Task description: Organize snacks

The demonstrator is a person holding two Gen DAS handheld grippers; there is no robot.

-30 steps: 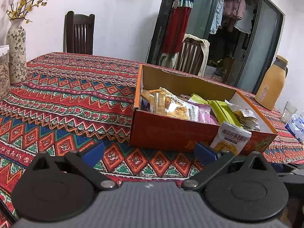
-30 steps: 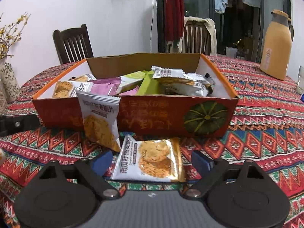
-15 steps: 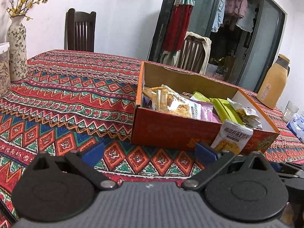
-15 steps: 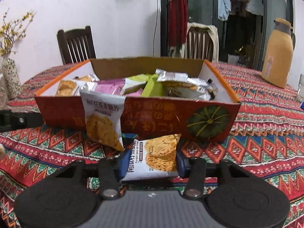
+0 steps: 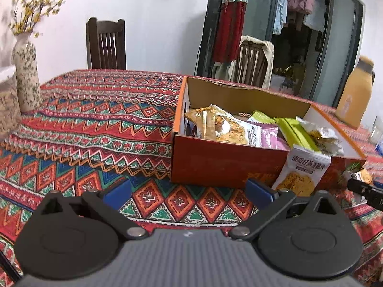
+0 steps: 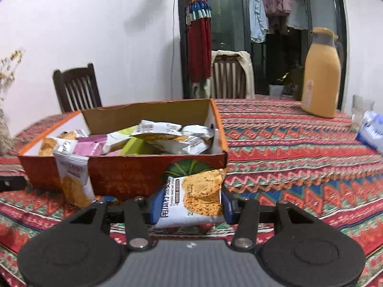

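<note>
Right gripper (image 6: 190, 205) clamped on cracker packet (image 6: 196, 196), lifted just before orange box (image 6: 134, 172). Second packet (image 6: 75, 181) leaning against box front. Left gripper (image 5: 188, 191) spread, holding nothing, near box.

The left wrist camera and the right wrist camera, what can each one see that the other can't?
Only the left wrist view shows the open left gripper and the whole flower vase. Only the right wrist view shows the right gripper shut on a cookie packet, and a blue-and-white pack at the far right. Both show the snack box, the packet leaning against its front, and the yellow jug.
</note>
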